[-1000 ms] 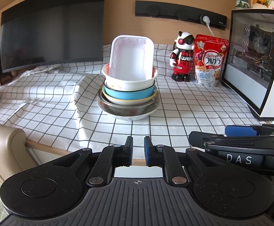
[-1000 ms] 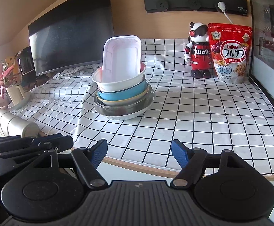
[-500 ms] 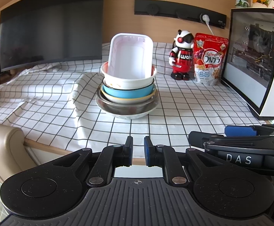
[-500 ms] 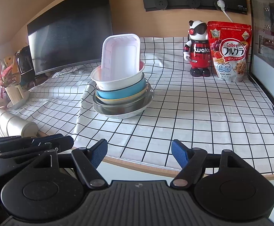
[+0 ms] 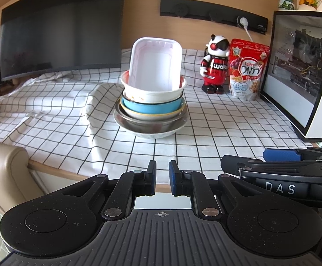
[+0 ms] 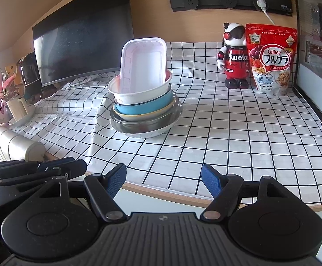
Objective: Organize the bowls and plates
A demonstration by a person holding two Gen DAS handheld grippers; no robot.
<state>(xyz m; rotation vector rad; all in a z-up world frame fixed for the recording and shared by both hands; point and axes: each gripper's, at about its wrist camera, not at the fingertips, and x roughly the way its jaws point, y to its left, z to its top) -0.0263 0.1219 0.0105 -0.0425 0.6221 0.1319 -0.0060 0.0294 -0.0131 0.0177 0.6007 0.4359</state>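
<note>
A stack of dishes stands mid-table on the checked cloth: a steel bowl [image 5: 147, 126] at the bottom, a yellow-rimmed bowl, a blue bowl [image 5: 152, 107], a white bowl [image 5: 154, 94], and a white rectangular tray [image 5: 155, 66] leaning upright in the top bowl. The stack also shows in the right wrist view [image 6: 143, 110]. My left gripper [image 5: 162, 177] is nearly shut and empty, at the table's front edge, well short of the stack. My right gripper [image 6: 163, 178] is open and empty, also at the front edge, to the right of the left one.
A dark monitor [image 5: 61, 33] stands at the back left. A red robot figurine [image 5: 215, 66] and a cereal bag [image 5: 247, 71] stand at the back right, beside a glass-sided computer case [image 5: 300, 71]. A beige chair arm [image 5: 3, 164] is at the lower left.
Both grippers have drifted slightly, so the stack sits a little lower and leftward in view. Neither gripper's jaws have changed.
</note>
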